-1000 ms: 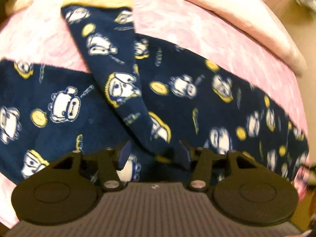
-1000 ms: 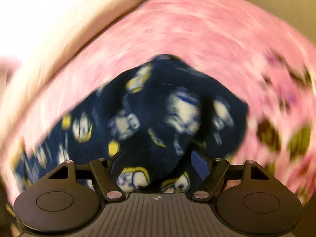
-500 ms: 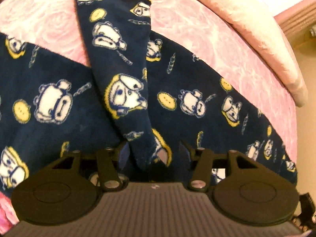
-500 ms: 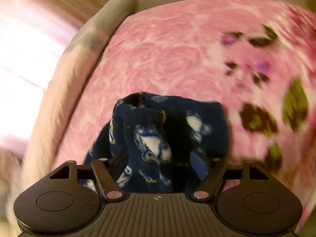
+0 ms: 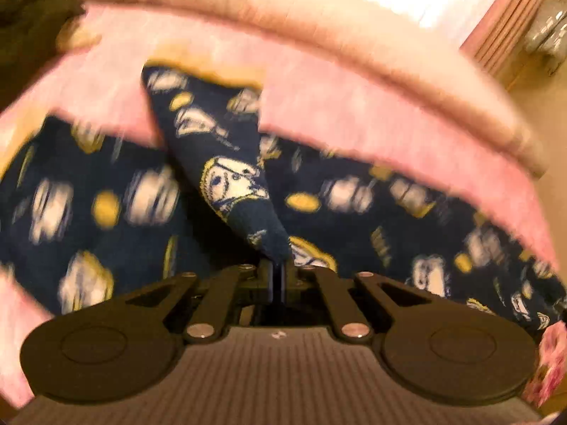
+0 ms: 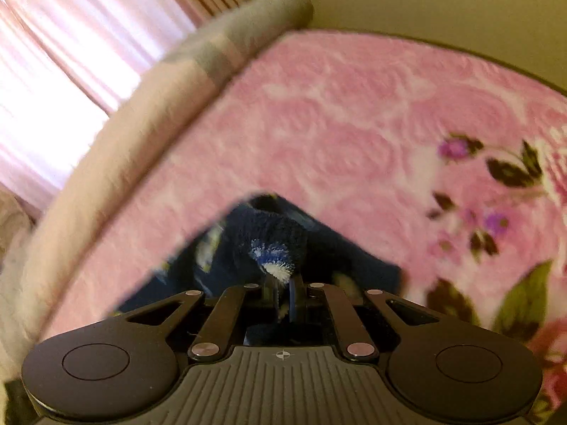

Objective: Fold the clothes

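Motion blur smears the garment (image 5: 141, 205) print (perhaps cartoon faces).

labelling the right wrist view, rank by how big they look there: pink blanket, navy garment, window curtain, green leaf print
1. pink blanket, most of the frame
2. window curtain, top left
3. navy garment, mostly hidden behind the right gripper, so its true size is unsure
4. green leaf print

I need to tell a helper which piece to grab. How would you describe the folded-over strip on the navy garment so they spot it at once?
On the pink blanket lies a navy garment printed with white cartoon figures. A narrow folded strip crosses it, tapering to the left gripper. It alone lies on top, with a yellow band at its far end.
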`<state>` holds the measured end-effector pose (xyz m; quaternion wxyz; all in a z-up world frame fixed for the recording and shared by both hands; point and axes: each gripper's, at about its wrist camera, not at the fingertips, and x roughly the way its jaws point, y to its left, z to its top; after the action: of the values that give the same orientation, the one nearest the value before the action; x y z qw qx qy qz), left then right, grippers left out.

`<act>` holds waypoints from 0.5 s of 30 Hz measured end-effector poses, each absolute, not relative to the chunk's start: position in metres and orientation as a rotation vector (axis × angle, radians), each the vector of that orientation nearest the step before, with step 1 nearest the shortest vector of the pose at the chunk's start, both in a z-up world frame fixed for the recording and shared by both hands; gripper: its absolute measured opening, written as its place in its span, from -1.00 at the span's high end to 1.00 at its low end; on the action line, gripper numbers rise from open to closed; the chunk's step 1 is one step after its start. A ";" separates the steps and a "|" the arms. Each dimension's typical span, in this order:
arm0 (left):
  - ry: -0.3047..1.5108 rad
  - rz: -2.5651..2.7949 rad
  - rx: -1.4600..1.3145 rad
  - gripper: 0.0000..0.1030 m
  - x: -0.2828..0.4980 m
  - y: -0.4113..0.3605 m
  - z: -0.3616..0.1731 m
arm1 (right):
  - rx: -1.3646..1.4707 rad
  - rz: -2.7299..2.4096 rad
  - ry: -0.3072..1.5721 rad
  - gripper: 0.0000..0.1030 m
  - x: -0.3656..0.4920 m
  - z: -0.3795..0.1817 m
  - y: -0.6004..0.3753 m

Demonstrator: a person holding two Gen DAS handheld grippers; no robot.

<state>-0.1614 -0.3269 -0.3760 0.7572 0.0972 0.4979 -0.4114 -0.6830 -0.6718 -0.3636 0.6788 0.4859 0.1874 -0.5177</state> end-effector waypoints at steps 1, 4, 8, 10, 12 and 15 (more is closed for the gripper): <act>1.097 -0.879 0.217 0.97 -0.166 -0.323 -0.382 | 1.104 -1.168 0.447 0.93 -0.687 -0.366 -0.667; 1.038 -0.892 0.209 0.97 -0.182 -0.315 -0.376 | 1.113 -1.178 0.405 0.93 -0.697 -0.367 -0.662; 0.985 -0.920 0.256 0.96 -0.197 -0.312 -0.369 | 1.058 -1.166 0.333 0.93 -0.709 -0.351 -0.656; 0.992 -0.915 0.297 0.96 -0.203 -0.314 -0.380 | 1.069 -1.174 0.356 0.93 -0.713 -0.358 -0.657; 0.988 -0.912 0.323 0.96 -0.210 -0.316 -0.389 | 1.078 -1.197 0.390 0.93 -0.716 -0.367 -0.655; 0.966 -0.910 0.351 0.97 -0.219 -0.314 -0.397 | 1.067 -1.227 0.377 0.93 -0.718 -0.374 -0.650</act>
<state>-0.2194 -0.3145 -0.3969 0.7734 0.1618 0.4461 -0.4203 -0.7177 -0.6502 -0.3739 0.6713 0.4738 0.1674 -0.5448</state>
